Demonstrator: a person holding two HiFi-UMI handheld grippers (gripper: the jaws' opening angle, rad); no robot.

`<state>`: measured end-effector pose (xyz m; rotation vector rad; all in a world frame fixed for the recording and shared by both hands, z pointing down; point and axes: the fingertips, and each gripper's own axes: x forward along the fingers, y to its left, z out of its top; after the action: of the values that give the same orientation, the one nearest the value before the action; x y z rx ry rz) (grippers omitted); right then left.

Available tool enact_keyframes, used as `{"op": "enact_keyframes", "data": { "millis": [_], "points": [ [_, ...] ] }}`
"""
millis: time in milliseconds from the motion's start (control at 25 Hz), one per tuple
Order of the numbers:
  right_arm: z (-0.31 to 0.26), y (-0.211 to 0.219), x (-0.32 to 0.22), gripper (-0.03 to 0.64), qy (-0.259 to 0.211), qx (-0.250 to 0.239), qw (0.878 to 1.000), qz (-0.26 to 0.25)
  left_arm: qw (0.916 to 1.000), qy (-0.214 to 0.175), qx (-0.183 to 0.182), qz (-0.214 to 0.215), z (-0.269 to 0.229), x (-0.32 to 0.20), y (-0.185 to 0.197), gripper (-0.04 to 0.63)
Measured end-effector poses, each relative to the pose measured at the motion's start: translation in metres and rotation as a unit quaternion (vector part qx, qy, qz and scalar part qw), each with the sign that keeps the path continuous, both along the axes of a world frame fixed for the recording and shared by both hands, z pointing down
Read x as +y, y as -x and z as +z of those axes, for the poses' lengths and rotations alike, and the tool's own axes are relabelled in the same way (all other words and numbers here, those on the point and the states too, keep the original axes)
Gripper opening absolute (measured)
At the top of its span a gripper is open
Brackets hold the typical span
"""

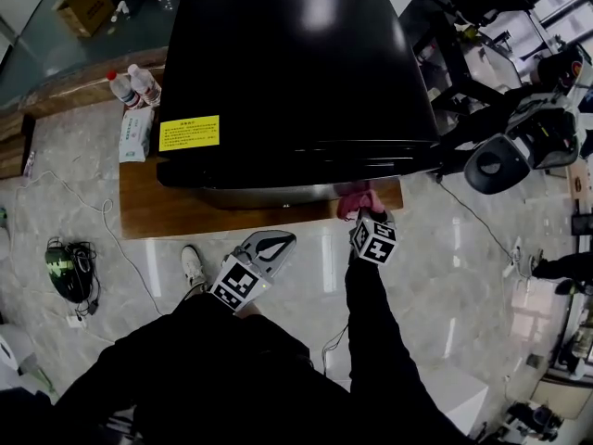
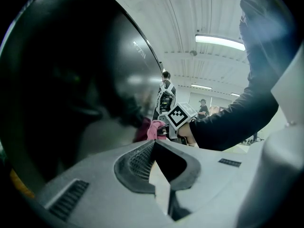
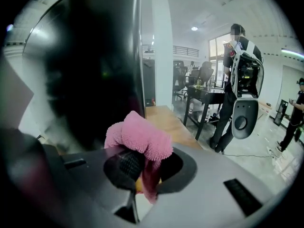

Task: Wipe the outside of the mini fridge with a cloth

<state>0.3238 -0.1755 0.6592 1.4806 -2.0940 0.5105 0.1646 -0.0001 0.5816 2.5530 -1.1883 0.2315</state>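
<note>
right claw (image 1: 363,213) is clenched on the pink cloth (image 1: 357,200), and in the right gripper view the fluffy wad (image 3: 140,137) bulges up over both jaws, with a tail of it hanging down between them. the cloth sits at the lower right of the mini fridge (image 1: 296,72), right on its front edge, just under the black lid. from my own claw camera the dark glossy side of the fridge (image 3: 90,65) fills the left of the frame and the wad is hard up beside it. over in the left gripper view i can see the pink (image 2: 154,128) meet a dull reflection in the black wall (image 2: 71,80), so it looks to be in contact there. left claw (image 1: 278,245) hangs lower in the head view, off the fridge and near my body. its jaws are drawn together (image 2: 154,148), tips meeting, with nothing in them. the fridge stands on a wooden table (image 1: 157,207). there's a yellow label (image 1: 189,133) at the left of its top. two bottles (image 1: 134,86) with red caps and a pale packet (image 1: 136,133) sit just beside its left side. my sleeve (image 1: 371,323) runs up to the right claw's marker cube (image 1: 374,240).
</note>
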Motion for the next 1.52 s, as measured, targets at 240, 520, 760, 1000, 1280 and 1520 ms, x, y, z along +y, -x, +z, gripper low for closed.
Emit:
{"op": "enact_keyframes", "data": {
  "millis": [240,520,760,1000,1280,1520],
  "points": [
    [-0.060,0.002,0.022,0.052,-0.053,-0.078,0.995,-0.012,0.9999,-0.009,-0.006,-0.011,-0.022,0.012,0.014,0.005],
    [-0.151,0.063,0.117,0.048,-0.112,-0.173,0.970,-0.127,0.9997,-0.022,0.005,-0.008,-0.062,0.043,0.038,0.005],
    [-0.222,0.136,0.199,0.048,-0.141,-0.261,0.937,-0.185,0.9985,-0.048,0.025,-0.008,-0.118,0.081,0.075,0.006],
    [-0.256,0.194,0.274,0.048,-0.146,-0.276,0.923,-0.227,0.9974,-0.066,0.028,-0.001,-0.151,0.131,0.114,0.006],
    [-0.238,0.225,0.333,0.048,-0.129,-0.250,0.930,-0.236,0.9974,-0.057,0.040,-0.015,-0.147,0.173,0.153,0.005],
    [-0.243,0.235,0.352,0.046,-0.148,-0.233,0.931,-0.240,0.9973,-0.062,0.039,0.010,-0.152,0.197,0.156,0.006]
  ]
}}
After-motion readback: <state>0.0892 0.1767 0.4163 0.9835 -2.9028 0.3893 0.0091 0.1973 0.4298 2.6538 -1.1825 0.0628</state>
